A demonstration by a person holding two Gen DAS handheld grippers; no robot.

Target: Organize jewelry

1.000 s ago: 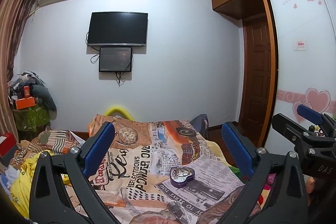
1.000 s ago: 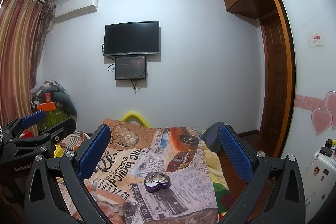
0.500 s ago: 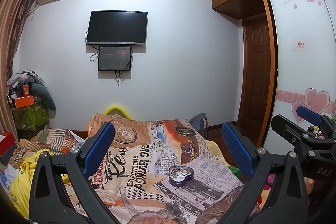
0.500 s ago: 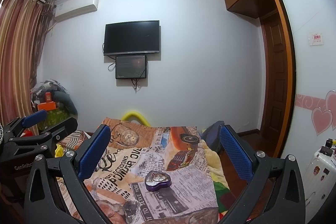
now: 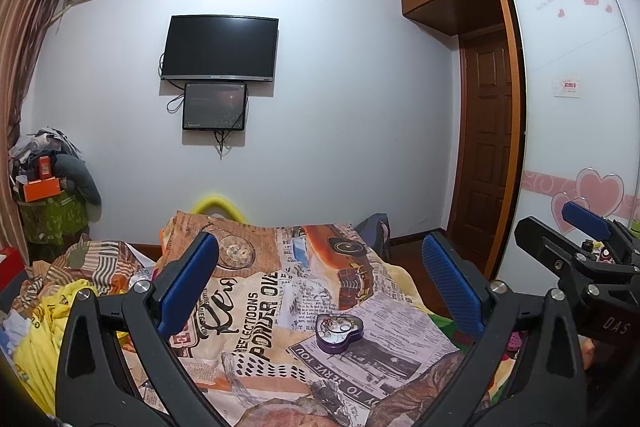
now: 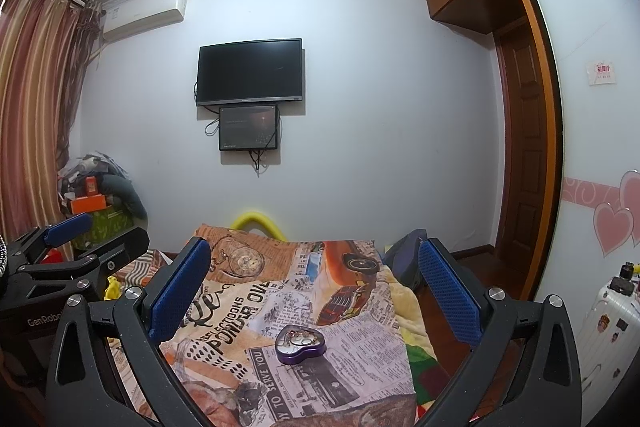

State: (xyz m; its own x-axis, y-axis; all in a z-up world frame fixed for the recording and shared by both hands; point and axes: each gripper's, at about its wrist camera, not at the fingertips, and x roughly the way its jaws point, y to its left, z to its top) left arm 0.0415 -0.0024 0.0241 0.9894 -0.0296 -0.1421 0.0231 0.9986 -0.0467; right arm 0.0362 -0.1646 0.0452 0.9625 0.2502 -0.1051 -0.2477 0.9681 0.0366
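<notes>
Between the spread fingers of the left tool [image 5: 320, 283] and the right tool [image 6: 314, 281], both empty, a purple heart-shaped box [image 5: 339, 331] sits open on the bed [image 5: 256, 311], well ahead. Soft bedding could let it tip, spilling jewelry [image 6: 299, 339].

The left black two-finger gripper with blue pads [image 5: 320, 287] fills the lower frame, jaws spread wide. The matching right black gripper with blue pads [image 6: 314, 287] likewise gapes, level, both side by side.
</notes>
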